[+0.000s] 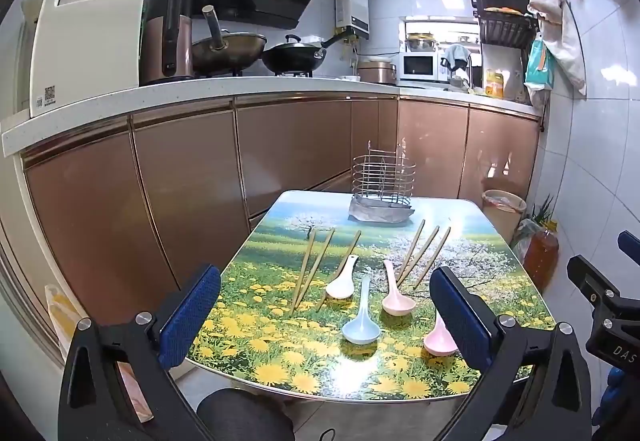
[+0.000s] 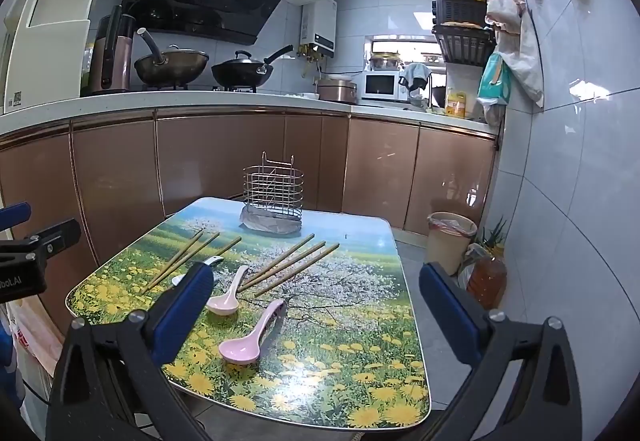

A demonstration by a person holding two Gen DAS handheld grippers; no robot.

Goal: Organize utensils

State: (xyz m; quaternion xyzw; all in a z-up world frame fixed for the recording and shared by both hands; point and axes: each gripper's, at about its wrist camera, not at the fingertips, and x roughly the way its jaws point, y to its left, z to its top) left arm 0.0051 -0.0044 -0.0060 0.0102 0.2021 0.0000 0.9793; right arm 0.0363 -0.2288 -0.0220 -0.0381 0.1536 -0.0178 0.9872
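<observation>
A wire utensil holder (image 1: 383, 181) (image 2: 273, 191) stands empty at the far end of the flower-print table (image 1: 280, 357) (image 2: 360, 373). Two groups of wooden chopsticks (image 1: 316, 265) (image 1: 424, 255) (image 2: 182, 259) (image 2: 294, 264) lie flat in front of it. Closer lie a white spoon (image 1: 342, 283), a blue spoon (image 1: 361, 323), a peach spoon (image 1: 396, 297) (image 2: 227, 295) and a pink spoon (image 1: 438, 337) (image 2: 250, 339). My left gripper (image 1: 326, 315) is open and empty above the near table edge. My right gripper (image 2: 316, 307) is open and empty, above the table's near right part.
Copper cabinet doors (image 1: 192, 193) and a counter with woks (image 1: 228, 49) run behind and left of the table. A waste bin (image 2: 450, 239) and an oil bottle (image 2: 486, 279) stand on the floor at the right by the tiled wall. The right gripper's body shows in the left wrist view (image 1: 600, 301).
</observation>
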